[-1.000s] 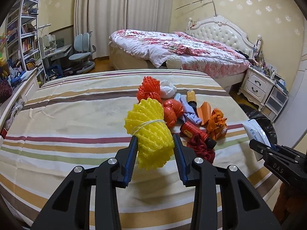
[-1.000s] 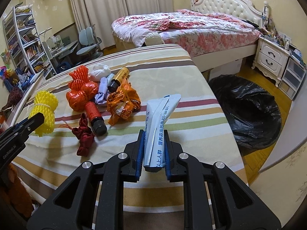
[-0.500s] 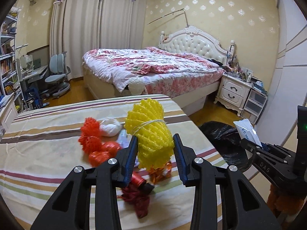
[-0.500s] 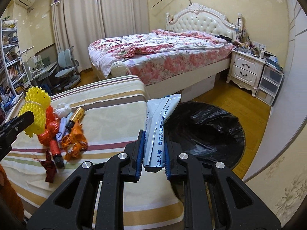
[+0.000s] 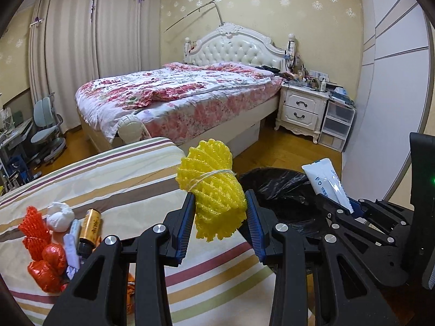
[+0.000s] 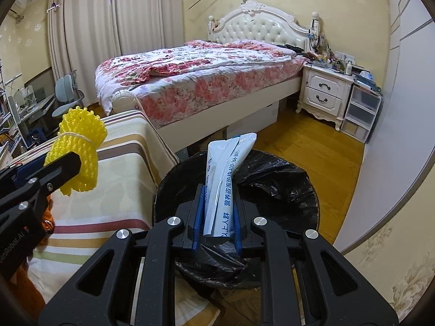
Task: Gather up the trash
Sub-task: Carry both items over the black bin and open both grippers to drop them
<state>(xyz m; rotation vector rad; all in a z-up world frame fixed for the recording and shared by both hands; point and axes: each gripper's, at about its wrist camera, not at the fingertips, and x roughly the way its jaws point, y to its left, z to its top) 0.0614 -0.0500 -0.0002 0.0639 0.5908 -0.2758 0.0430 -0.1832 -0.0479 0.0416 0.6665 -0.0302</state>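
The right gripper (image 6: 216, 214) grasps a white and blue packet (image 6: 225, 174) upright above the black-lined trash bin (image 6: 285, 187) beside the striped table (image 6: 122, 168). Alongside, the left gripper (image 5: 219, 217) is clenched on a bundle of yellow foam netting (image 5: 214, 190) at the table's edge, near the bin. Red netting (image 5: 34, 228), a white wad (image 5: 60, 216) and a gold bottle (image 5: 91, 228) lie on the table.

A yellow foam net bundle (image 5: 214, 193), tied round with string, stands upright, pinched at its lower half. A flattened white and blue packet (image 6: 225, 182) with printed text points up over the black-lined trash bin (image 6: 285, 190). More trash (image 5: 54, 241) lies heaped on the striped table's (image 5: 114, 179) near left.
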